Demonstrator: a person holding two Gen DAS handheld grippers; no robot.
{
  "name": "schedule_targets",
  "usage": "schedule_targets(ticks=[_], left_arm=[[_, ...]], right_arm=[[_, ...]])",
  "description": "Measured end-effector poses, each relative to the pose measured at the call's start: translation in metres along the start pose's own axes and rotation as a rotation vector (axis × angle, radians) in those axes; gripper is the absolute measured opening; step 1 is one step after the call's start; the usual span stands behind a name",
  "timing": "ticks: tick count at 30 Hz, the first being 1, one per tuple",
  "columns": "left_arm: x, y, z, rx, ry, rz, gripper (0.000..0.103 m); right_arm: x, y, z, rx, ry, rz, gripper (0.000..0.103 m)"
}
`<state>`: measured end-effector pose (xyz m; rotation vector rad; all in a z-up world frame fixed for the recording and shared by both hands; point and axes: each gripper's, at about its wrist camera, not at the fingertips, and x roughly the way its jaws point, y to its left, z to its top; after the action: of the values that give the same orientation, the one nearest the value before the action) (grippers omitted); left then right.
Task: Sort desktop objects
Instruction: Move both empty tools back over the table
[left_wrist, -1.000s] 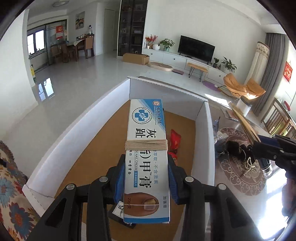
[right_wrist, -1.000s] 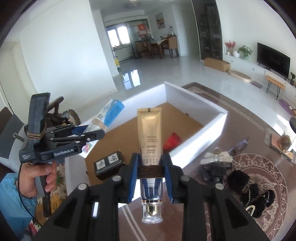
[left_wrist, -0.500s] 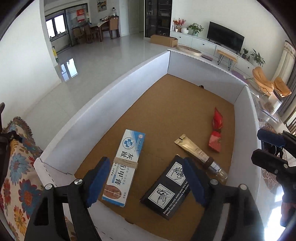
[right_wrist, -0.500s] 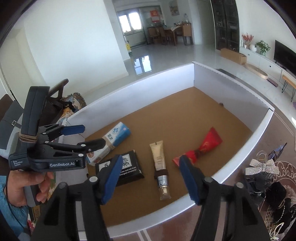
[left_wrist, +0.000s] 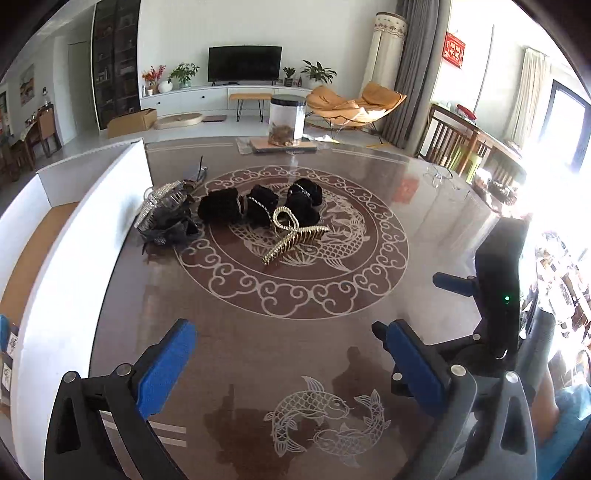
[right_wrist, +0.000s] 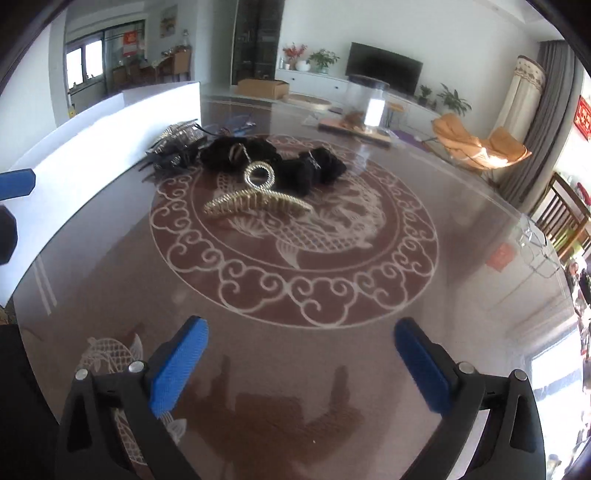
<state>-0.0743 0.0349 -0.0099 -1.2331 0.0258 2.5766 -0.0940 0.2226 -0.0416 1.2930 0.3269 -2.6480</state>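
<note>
Listing what is left on the desk (right_wrist: 295, 302): gold claw clip (right_wrist: 256, 201), mid-medallion, rigid, light, toothed and probably slippery; I'd pinch its spine. Black scrunchies (right_wrist: 306, 170) just behind, soft, squashable, any hold works. My left tongs (left_wrist: 291, 365) and right tongs (right_wrist: 301, 365) are opening wide, nothing between.

This is a home, the living room of a flat. A flat television (left_wrist: 244, 63) stands on a long white sideboard (left_wrist: 221, 95) with potted plants (left_wrist: 183, 72) and flowers (left_wrist: 153, 74). An orange lounge chair (left_wrist: 354, 104) sits by grey curtains (left_wrist: 410, 74), and a tall dark display cabinet (left_wrist: 114, 62) fills one wall. Wooden dining chairs (left_wrist: 452, 146) stand near the glossy worktop (left_wrist: 295, 332), which bears fish and cloud patterns. Hair accessories (left_wrist: 258, 205) lie on it.
</note>
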Motion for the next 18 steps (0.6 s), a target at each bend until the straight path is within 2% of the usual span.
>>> schedule_targets(ticks=[3,7,10,12,18], left_arm=[[0.039,-0.003,-0.015,-0.011,0.046,0.045,0.103],[0.062,0.008,-0.031,-0.066,0.073,0.12,0.103],[0.06,0.016,-0.034,-0.097,0.027,0.155,0.103],[0.065,0.02,-0.036,-0.107,0.05,0.191,0.103],[0.066,0.02,-0.04,-0.103,0.061,0.203,0.103]], right_arm=[[0.014,-0.017,-0.013,0.063,0.037,-0.018,0.101],[0.025,-0.014,-0.01,0.097,0.053,0.006,0.101],[0.039,-0.008,0.001,0.124,0.064,0.045,0.103],[0.043,-0.006,0.007,0.126,0.054,0.039,0.103],[0.047,-0.003,0.011,0.122,0.034,0.044,0.103]])
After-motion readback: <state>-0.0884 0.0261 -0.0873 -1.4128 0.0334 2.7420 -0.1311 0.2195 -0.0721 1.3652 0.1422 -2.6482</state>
